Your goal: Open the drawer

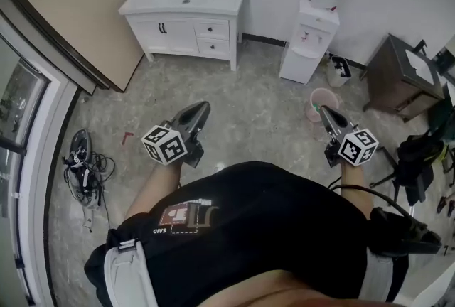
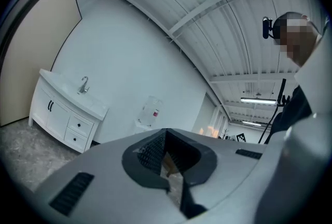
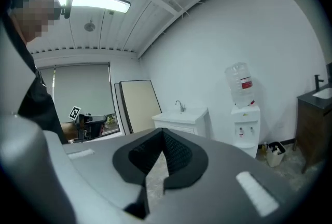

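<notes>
Here, in the head view, the left gripper (image 1: 200, 109) and right gripper (image 1: 324, 112) hang over the floor (image 1: 256, 110), jaws shut and empty. The white counter (image 1: 213, 3) stands at 12 o'clock, well apart from both, its 2 drawers (image 1: 212, 30) closed. In the left gripper view, the closed jaws hold nothing and the drawers (image 2: 79, 125) lie at 9 o'clock. In the right gripper view, the jaws meet, empty, with the counter (image 3: 181, 116) just above them at 12 o'clock.

Bare floor (image 1: 249, 110) lies open up to the white vanity (image 1: 186, 34); a water dispenser (image 1: 308, 46) and pink bucket (image 1: 320, 104) crowd the right, tangled cables (image 1: 84, 169) the left.
</notes>
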The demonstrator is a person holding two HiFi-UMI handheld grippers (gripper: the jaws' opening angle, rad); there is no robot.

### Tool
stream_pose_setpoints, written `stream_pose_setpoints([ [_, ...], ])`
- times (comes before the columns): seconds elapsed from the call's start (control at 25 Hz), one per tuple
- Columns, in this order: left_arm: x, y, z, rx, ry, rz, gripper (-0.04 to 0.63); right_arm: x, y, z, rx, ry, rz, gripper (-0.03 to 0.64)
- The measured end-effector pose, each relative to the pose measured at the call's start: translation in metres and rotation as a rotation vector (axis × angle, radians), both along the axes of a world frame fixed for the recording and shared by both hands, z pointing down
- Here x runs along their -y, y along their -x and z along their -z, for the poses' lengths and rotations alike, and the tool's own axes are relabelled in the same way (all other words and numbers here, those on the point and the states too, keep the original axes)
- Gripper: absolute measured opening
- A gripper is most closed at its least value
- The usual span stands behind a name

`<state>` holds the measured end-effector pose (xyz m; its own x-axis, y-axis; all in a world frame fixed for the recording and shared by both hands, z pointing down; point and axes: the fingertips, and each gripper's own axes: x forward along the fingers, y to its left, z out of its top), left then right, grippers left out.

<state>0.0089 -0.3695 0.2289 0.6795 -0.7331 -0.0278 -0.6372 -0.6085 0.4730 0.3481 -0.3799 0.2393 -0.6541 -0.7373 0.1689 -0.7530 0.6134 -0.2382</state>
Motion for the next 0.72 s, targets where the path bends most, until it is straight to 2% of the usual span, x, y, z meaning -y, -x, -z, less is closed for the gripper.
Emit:
stream_pose_setpoints([
  [0.12,0.034,-0.033,0.005,-0.023,-0.001,0.022,-0.008,0.044,-0.026,0.008,-0.01,-0.011,0.034,-0.003],
  [0.28,0.062,-0.06,0.001,0.006,0.0,0.011,-0.008,0.084,-0.04,0.006,-0.023,-0.01,0.062,-0.003],
  [0.52,0.126,-0.04,-0.014,-0.025,0.026,0.031,-0.008,0.146,-0.026,0.0,-0.052,0.004,0.07,-0.003],
  [0.72,0.2,-0.005,-0.03,-0.054,0.041,0.008,-0.007,0.212,0.012,-0.004,-0.072,0.007,0.043,-0.003],
])
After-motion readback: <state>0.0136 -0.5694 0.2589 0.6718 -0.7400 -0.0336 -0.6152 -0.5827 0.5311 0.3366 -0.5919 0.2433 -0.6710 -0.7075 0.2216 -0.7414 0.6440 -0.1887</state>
